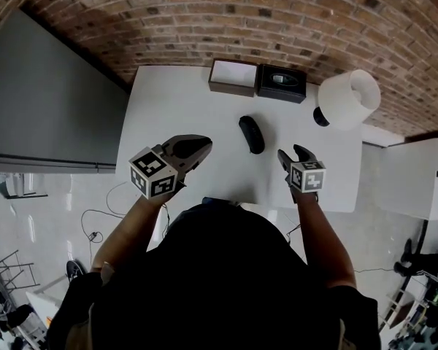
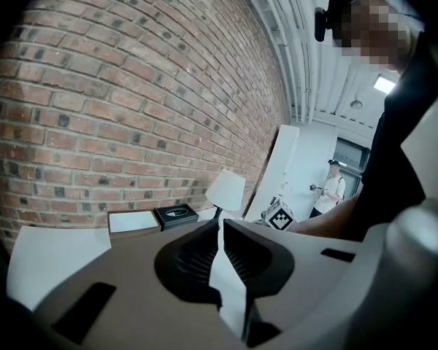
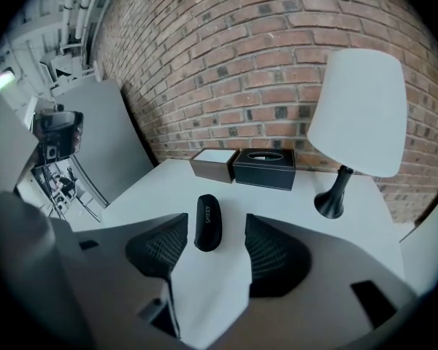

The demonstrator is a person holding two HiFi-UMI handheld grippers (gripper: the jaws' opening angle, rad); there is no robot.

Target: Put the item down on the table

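Note:
A black oblong case (image 1: 252, 134) lies flat on the white table (image 1: 175, 100), near its middle. In the right gripper view the case (image 3: 207, 223) rests on the table just beyond the jaw tips, touching neither pad. My right gripper (image 1: 292, 152) hovers over the table's front right part, a little to the right of the case, and stands open (image 3: 215, 220) with nothing held. My left gripper (image 1: 202, 146) hangs above the table's front left with its jaws together (image 2: 220, 224) and nothing between them.
At the table's back edge stand a brown box with a white top (image 1: 232, 76) and a black tissue box (image 1: 282, 83). A white-shaded lamp (image 1: 348, 99) stands at the back right. A brick wall runs behind, and a grey panel (image 1: 44, 100) lies to the left.

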